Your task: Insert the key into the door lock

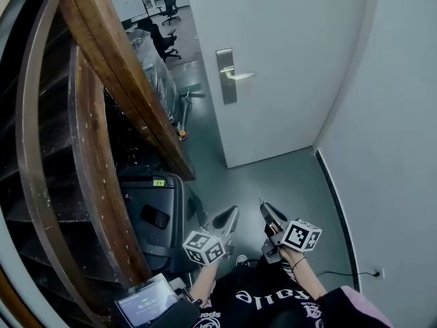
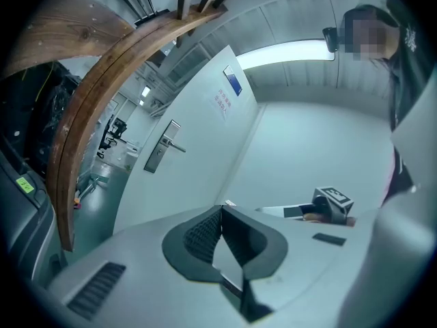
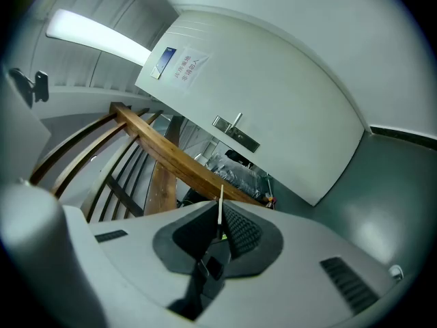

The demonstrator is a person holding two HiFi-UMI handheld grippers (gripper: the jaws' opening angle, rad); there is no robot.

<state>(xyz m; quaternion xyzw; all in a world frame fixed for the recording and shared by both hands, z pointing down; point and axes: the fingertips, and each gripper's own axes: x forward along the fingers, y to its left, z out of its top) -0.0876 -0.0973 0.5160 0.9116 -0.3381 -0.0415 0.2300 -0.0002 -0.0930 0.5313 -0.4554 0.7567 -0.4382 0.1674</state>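
Right gripper was clamped shut on the key, a thin blade poking up out of the pads, seen edge-on. Left gripper had its jaws pressed together with nothing in them.

In the head view both grippers sat low, side by side just in front of the person's lap, with the right one's key tip aimed roughly at the door. The key was well apart from it, with a stretch of bare floor between them. The lock plate and its handle were near the door's left edge, well above and ahead of the key. I couldn't pick out the keyhole, it was too small.

Count:
- one key
- one door
- one lock plate
- one handle
- two grippers
- two notices on the door, a blue card and a white sheet just beside it

A curved wooden railing ran along the left, and two office chairs showed in the room past the door's edge.
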